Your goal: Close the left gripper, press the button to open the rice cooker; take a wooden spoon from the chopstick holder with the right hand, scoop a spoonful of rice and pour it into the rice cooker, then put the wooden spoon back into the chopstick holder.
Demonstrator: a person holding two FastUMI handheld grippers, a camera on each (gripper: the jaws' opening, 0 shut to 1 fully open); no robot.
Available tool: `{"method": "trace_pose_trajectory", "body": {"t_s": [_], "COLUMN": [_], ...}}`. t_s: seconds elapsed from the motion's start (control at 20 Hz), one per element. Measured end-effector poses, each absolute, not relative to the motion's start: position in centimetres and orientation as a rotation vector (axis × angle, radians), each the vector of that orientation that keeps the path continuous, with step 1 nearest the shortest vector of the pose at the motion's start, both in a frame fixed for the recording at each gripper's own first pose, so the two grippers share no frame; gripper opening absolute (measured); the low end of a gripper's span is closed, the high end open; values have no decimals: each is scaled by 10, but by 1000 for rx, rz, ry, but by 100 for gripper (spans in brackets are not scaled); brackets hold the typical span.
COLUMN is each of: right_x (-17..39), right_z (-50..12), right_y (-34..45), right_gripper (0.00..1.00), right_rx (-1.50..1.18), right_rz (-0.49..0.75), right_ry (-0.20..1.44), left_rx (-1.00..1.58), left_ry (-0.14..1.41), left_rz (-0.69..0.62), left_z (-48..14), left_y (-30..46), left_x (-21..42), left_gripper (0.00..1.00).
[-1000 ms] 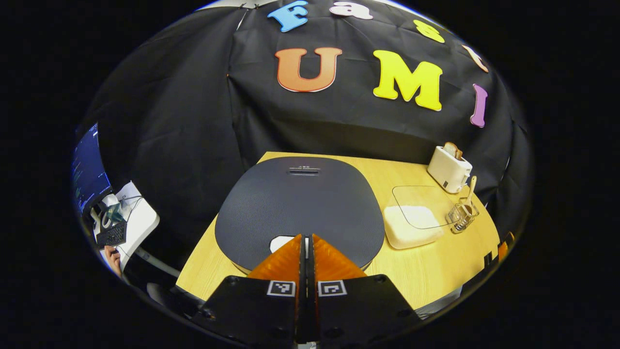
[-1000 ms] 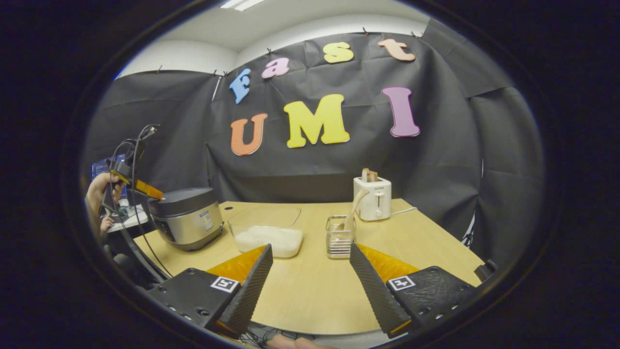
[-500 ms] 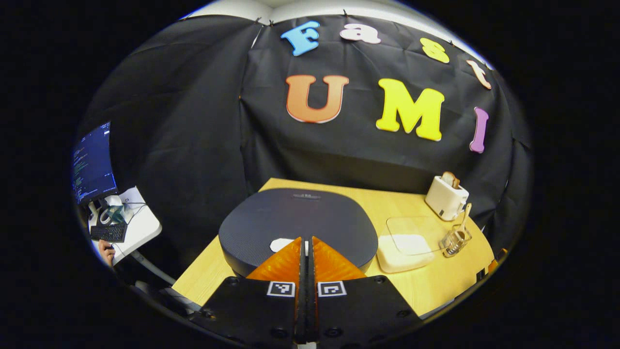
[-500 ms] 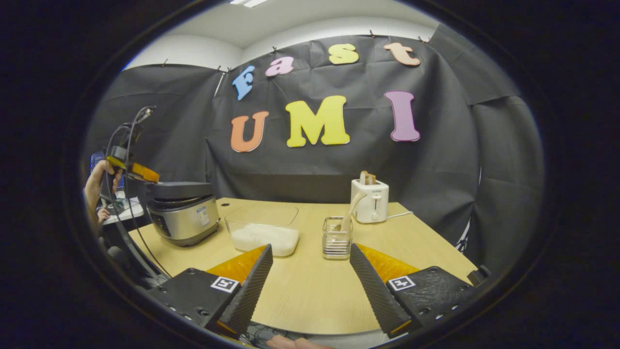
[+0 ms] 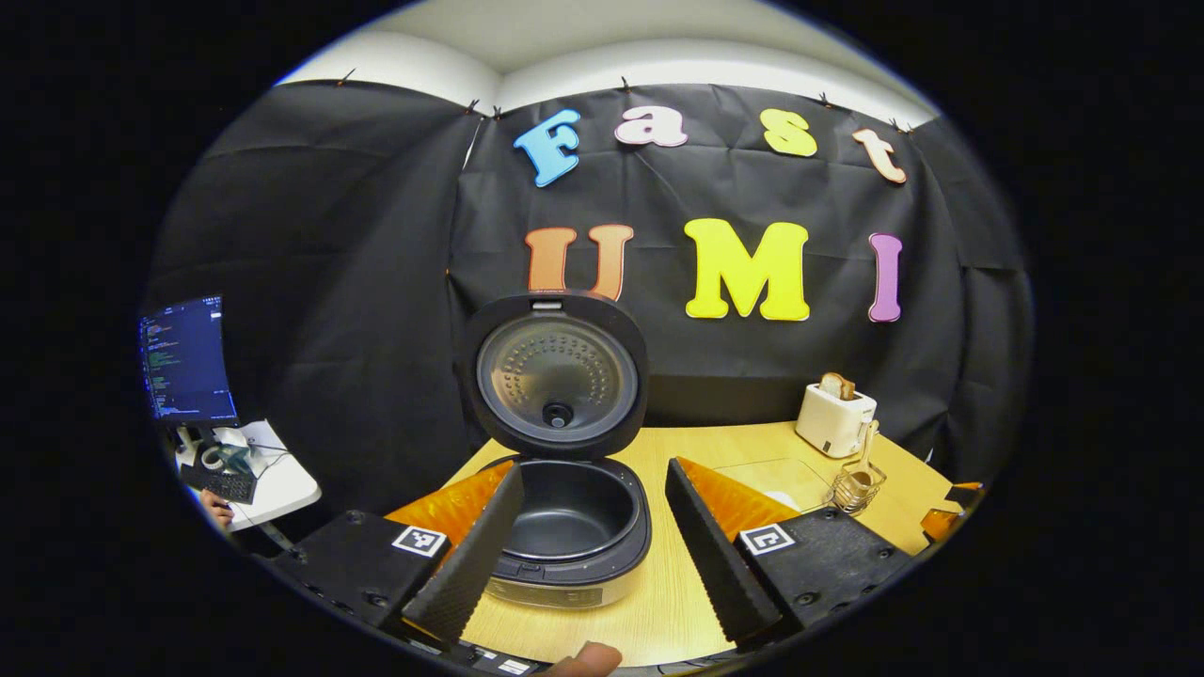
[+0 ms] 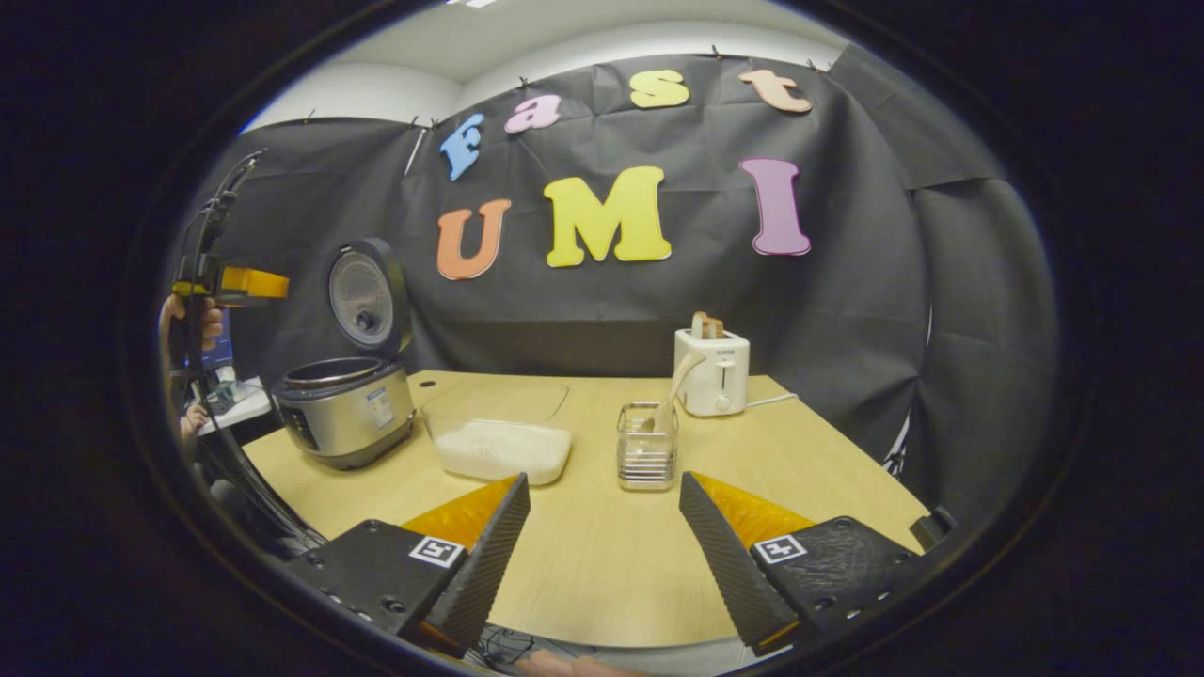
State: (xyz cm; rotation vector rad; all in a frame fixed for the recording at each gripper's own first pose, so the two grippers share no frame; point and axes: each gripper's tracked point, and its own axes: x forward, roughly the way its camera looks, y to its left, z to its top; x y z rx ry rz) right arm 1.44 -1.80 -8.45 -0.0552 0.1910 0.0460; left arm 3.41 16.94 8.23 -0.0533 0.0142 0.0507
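The silver rice cooker (image 5: 571,527) stands open on the table, its lid (image 5: 559,376) upright and its dark inner pot bare. My left gripper (image 5: 583,564) is open and held back above the cooker's front, touching nothing. In the right gripper view the cooker (image 6: 343,409) sits far left, with the left gripper (image 6: 246,282) high beside its lid (image 6: 365,299). A wooden spoon (image 6: 673,395) leans in the wire chopstick holder (image 6: 646,456). A clear container of rice (image 6: 497,442) lies between cooker and holder. My right gripper (image 6: 602,555) is open above the table's near side.
A white toaster (image 6: 712,371) with bread in it stands behind the holder, near the back of the wooden table (image 6: 828,470). A hand (image 6: 183,320) holds the left gripper. A side desk with a monitor (image 5: 183,362) sits beyond the table's left edge.
The cooker's lid sprang from flat to fully upright. My left gripper lifted back off the lid and went from shut to open. The right gripper barely moved.
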Motion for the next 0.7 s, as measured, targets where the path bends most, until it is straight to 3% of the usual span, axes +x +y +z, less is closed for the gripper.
{"method": "trace_pose_trajectory", "body": {"t_s": [0.05,0.25,0.4,0.45,0.55,0.65,0.7], "right_x": [16,30,43,48,60,73,80], "right_z": [-84,-87,-81,-79,-74,-67,-61], "right_y": [-20,-24,-34,-39,-50,-58,-59], "right_gripper": [92,92,96,92,95,92,100], "right_rx": [-53,-60,-71,-70,-56,-35,-29], "right_rz": [41,26,8,-9,-50,-76,-74], "right_ry": [192,194,180,177,178,178,171], "left_rx": [-44,-44,-62,-62,-65,-85,-97], "left_ry": [-3,-48,-44,-36,-34,-33,-29], "left_rz": [62,33,20,25,30,21,7], "left_z": [82,72,53,45,29,12,5], "left_y": [165,136,124,123,118,112,108], "left_x": [28,4,-12,-16,-20,-21,-20], "left_gripper": [97,100,97,97,97,97,97]}}
